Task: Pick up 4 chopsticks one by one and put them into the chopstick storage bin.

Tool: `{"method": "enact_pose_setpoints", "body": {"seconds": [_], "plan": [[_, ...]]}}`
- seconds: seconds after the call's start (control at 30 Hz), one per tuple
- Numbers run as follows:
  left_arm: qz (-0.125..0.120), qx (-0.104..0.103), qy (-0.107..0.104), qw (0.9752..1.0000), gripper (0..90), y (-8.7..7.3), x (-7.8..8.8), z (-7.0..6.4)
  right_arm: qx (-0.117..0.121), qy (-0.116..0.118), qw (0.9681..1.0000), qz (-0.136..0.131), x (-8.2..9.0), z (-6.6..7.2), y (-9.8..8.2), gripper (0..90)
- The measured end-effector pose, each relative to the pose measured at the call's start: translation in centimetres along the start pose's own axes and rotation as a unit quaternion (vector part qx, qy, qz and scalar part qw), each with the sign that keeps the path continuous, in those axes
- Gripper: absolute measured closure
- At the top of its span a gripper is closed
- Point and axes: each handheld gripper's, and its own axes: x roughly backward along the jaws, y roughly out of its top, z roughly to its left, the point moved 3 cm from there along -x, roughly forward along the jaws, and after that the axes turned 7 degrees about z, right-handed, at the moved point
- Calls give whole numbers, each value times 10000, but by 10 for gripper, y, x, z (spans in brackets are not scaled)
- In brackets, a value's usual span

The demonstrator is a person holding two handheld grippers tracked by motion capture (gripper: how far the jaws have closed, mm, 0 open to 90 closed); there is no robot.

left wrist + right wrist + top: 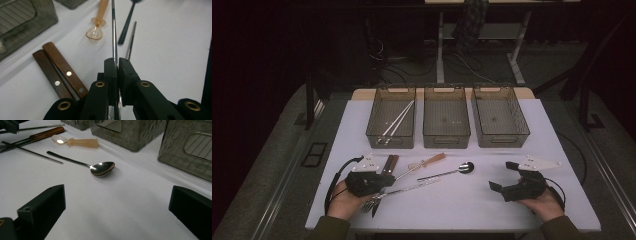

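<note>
My left gripper point(387, 181) point(117, 62) lies low at the table's front left, shut on a thin metal rod point(113, 32) point(406, 173) that runs forward between its pads. Just past it lie a small orange plastic spoon point(96, 30) point(428, 161), a second thin metal rod point(131, 41) and a steel spoon point(454, 171) point(102, 168). Two wooden knife handles point(60, 72) point(389, 162) lie beside the left jaws. My right gripper point(503, 176) point(117, 202) rests at the front right, open and with nothing between its jaws, facing the steel spoon.
Three grey bins stand in a row at the back: the left bin point(390, 142) holds a pair of pale chopsticks point(398, 120); then the middle bin point(446, 141) and the right bin point(501, 142). Forks point(372, 202) lie by the left hand. White tabletop point(462, 205) lies bare between the hands.
</note>
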Motion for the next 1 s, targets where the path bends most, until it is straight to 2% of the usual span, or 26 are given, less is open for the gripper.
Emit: {"method": "enact_pose_setpoints", "body": {"seconds": [0.2,0.43,0.53,1.0], "plan": [[-144,158,42,9998,847,0,6,5,-3,-11,10000,6,0,0,0,4],[-295,205,101,9993,847,4,11,10,-7,-11,10000,-14,2,1,0,4],[-422,289,93,9986,847,6,14,13,7,-15,10000,2,2,1,-1,3],[-685,456,263,9963,847,18,22,26,29,-21,10000,16,1,4,-1,4]]}}
